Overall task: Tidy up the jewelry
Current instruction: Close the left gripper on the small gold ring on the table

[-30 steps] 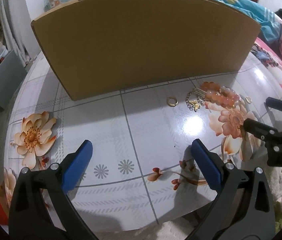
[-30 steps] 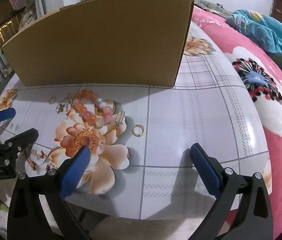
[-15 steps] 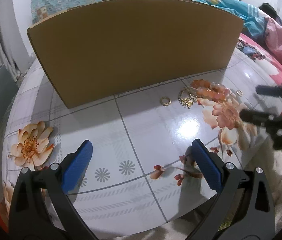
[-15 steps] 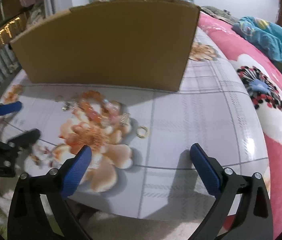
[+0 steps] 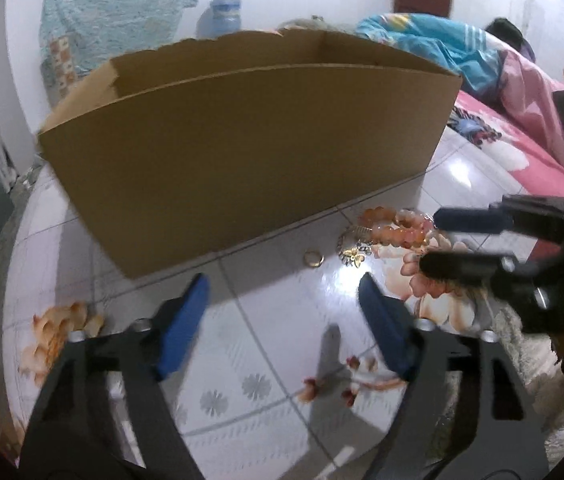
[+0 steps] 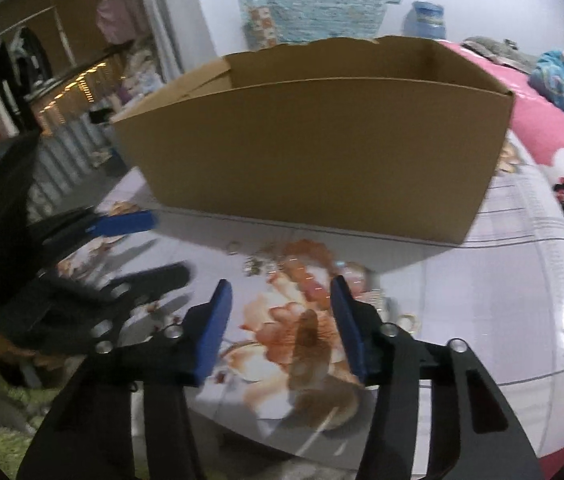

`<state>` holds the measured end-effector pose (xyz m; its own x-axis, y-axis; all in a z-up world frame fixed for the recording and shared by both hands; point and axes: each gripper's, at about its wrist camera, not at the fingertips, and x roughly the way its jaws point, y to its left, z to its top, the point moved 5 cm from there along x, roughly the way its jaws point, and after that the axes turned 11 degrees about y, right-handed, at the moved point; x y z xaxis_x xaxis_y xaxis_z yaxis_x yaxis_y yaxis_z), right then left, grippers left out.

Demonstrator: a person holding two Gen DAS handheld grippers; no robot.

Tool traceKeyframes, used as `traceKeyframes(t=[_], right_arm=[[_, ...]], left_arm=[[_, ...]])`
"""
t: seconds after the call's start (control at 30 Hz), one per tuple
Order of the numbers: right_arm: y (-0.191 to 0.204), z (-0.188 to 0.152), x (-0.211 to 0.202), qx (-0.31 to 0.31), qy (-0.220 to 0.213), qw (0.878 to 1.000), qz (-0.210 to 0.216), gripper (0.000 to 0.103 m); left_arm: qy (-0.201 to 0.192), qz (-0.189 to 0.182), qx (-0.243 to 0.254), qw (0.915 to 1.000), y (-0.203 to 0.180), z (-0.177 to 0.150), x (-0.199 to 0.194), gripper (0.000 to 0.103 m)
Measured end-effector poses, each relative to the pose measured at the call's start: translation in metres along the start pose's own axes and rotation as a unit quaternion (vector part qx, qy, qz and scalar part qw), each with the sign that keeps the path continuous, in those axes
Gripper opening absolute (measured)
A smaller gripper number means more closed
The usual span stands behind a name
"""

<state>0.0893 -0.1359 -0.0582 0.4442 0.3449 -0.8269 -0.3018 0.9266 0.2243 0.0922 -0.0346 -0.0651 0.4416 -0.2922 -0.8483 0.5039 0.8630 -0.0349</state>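
Observation:
An orange bead bracelet (image 5: 394, 229) (image 6: 307, 270) lies on the flowered table in front of a brown cardboard box (image 5: 250, 160) (image 6: 310, 168). Left of it are a gold butterfly pendant (image 5: 356, 255) (image 6: 258, 266) and a gold ring (image 5: 313, 258). Another gold ring (image 6: 408, 320) lies right of the bracelet. My left gripper (image 5: 282, 300) (image 6: 142, 248) hovers over bare table, its jaws closing with nothing between them. My right gripper (image 6: 281, 300) (image 5: 462, 240) hovers just short of the bracelet, its jaws also closing on nothing.
The box is open at the top and its inside floor is hidden. The glossy table (image 5: 266, 344) ends just below the grippers. A bed with pink and blue bedding (image 6: 554, 128) runs along the right. A small ring (image 6: 234, 247) lies near the box.
The jaws of both grippers have narrowed from wide open. Both views have tilted up, so the box's open top now shows. The right gripper has drawn nearer to the bracelet.

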Motion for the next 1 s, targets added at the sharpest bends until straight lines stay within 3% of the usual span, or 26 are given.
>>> traceKeyframes(t=[0.13,0.3,0.67,0.73,0.8,1.0], right_arm=[[0.007,-0.002,0.010,-0.009,0.011,1.000,0.023,0.028],[0.008,0.002,0.019,-0.014,0.014,0.999,0.046,0.023],[-0.005,0.006,0.029,0.003,0.013,0.999,0.048,0.021],[-0.006,0.004,0.028,0.005,0.011,0.999,0.045,0.020],[-0.007,0.004,0.027,0.008,0.010,0.999,0.044,0.020],[0.002,0.001,0.018,-0.007,-0.001,0.999,0.047,0.020]], left_arm=[[0.017,-0.004,0.025,0.9995,-0.006,0.013,0.013,0.043],[0.036,0.001,0.045,0.9984,-0.009,0.020,0.024,0.025],[0.054,-0.010,0.081,0.9952,-0.021,0.032,0.034,0.023],[0.055,-0.011,0.081,0.9952,-0.021,0.033,0.034,0.020],[0.053,-0.008,0.083,0.9951,-0.022,0.034,0.035,0.011],[0.049,-0.007,0.076,0.9959,-0.020,0.032,0.034,0.011]])
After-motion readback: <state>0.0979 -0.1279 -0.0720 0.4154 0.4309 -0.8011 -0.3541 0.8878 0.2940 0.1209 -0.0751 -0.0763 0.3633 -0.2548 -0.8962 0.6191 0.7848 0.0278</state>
